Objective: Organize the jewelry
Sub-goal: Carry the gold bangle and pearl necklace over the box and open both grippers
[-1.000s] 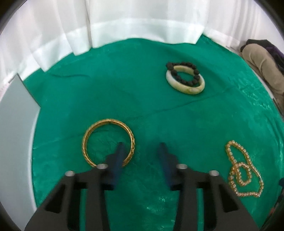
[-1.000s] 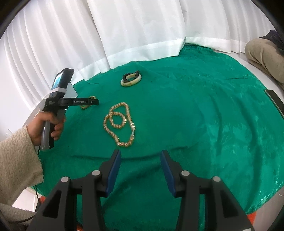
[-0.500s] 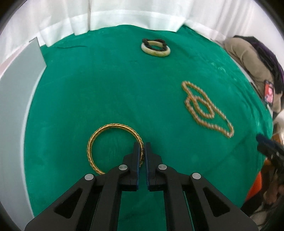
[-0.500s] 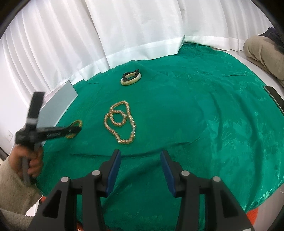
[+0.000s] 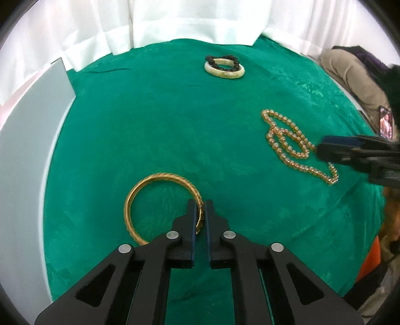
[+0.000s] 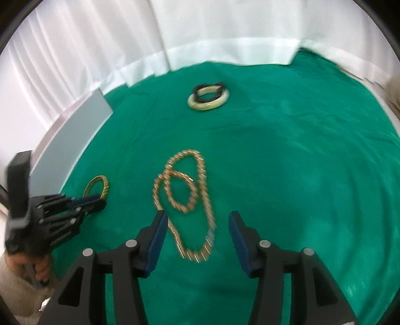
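My left gripper (image 5: 200,207) is clamped on the rim of the gold bangle (image 5: 160,205), one finger inside the ring and one outside, so the pads pinch the band at about its four o'clock edge while the rest of the ring lies flat on the green cloth (image 5: 162,130). I take it by the near rim because a thin hoop lying flat offers no other purchase, and gripping across the band should let me lift it without it rolling away. My right gripper (image 6: 197,230) stands about half wide, its jaws having just been opening, and it hovers over the lower loop of the amber bead necklace (image 6: 186,190) with the strand between the fingers but not pressed by either pad. That spread seems chosen to straddle the doubled strand, which is blurred in the right wrist view. From the left wrist camera the necklace sits at three o'clock, and the cream bangle (image 5: 224,70) with the black bead bracelet (image 5: 222,61) resting on it lies well apart at twelve o'clock, near the white curtain (image 5: 195,20). A grey board (image 5: 27,130) lies along the cloth's edge at nine o'clock; I judge it may be where the pieces are meant to go, though nothing confirms that.
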Demonstrator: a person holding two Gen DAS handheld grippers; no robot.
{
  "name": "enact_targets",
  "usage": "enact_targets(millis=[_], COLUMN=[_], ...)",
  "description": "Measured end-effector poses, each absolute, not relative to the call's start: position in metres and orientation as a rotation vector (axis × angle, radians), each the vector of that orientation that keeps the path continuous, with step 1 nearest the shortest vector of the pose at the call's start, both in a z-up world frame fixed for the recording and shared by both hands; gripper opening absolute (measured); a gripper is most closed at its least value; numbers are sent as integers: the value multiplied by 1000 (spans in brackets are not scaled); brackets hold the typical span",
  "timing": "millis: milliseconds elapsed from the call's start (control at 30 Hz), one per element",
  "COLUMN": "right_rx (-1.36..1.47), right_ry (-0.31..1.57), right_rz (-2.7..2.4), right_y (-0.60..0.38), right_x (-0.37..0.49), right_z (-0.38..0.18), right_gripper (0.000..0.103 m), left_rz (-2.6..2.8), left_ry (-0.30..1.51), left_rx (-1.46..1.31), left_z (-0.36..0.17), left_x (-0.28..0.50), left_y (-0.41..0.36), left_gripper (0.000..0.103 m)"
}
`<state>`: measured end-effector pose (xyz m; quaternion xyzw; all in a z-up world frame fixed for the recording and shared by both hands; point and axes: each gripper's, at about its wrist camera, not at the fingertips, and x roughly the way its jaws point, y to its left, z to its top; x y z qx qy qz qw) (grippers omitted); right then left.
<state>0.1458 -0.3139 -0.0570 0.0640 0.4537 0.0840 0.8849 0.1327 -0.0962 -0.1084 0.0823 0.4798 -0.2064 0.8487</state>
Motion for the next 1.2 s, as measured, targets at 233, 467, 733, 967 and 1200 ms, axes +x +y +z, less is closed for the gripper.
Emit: enact_targets(millis=[233, 467, 733, 967, 1200], right_rx=[-83, 88, 150, 145, 98], right_ry=[973, 967, 817, 692, 592], right_rz=[134, 213, 320, 390, 522], right_y=[-277, -299, -301, -287, -239], right_x=[176, 156, 121, 108, 106], right_z=[-70, -41, 38, 103, 169], right_gripper=[38, 8, 8, 8, 8], left_rz=[-439, -457, -467, -472, -433], left_ry=[1029, 1000, 930, 872, 772], left_rx=[71, -33, -128, -210, -266], left_z=[-105, -71, -12, 42, 109], left_x=[126, 106, 81, 58, 24], left_y=[-79, -59, -33, -1, 55], left_gripper=[3, 3, 3, 3, 3])
